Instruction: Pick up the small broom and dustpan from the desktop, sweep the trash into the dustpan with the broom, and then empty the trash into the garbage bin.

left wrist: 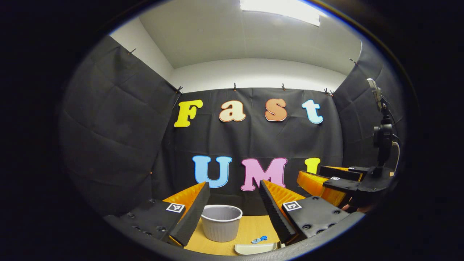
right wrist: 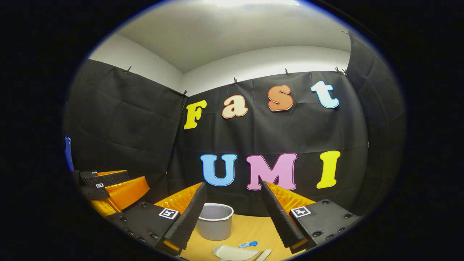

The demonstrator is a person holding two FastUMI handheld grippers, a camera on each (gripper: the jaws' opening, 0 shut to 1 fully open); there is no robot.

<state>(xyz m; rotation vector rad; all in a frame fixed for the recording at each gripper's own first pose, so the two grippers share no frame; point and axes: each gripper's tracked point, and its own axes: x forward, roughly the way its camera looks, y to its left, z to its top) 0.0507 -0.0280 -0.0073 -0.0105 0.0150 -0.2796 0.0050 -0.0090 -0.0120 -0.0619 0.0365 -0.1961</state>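
On the wooden desktop (left wrist: 252, 226) stands a grey ribbed garbage bin (left wrist: 221, 223), also seen as the bin (right wrist: 215, 221). A crumpled blue scrap of trash (left wrist: 259, 239) lies to its right, next to the rim of a white dustpan (left wrist: 255, 248). In the right gripper view the trash (right wrist: 248, 244) lies just behind the dustpan (right wrist: 233, 252), with a pale strip (right wrist: 264, 255) beside it, perhaps the broom. My left gripper (left wrist: 233, 186) hangs open above the desk with nothing in it. My right gripper (right wrist: 233, 185) is open too, equally high.
The right gripper (left wrist: 328, 183) shows at the right of the left gripper view, with a bit of hand (left wrist: 353, 207) under it and a camera mount (left wrist: 382, 137) on top. The left gripper (right wrist: 116, 190) shows at the left of the right gripper view. Black cloth walls close in the desk.
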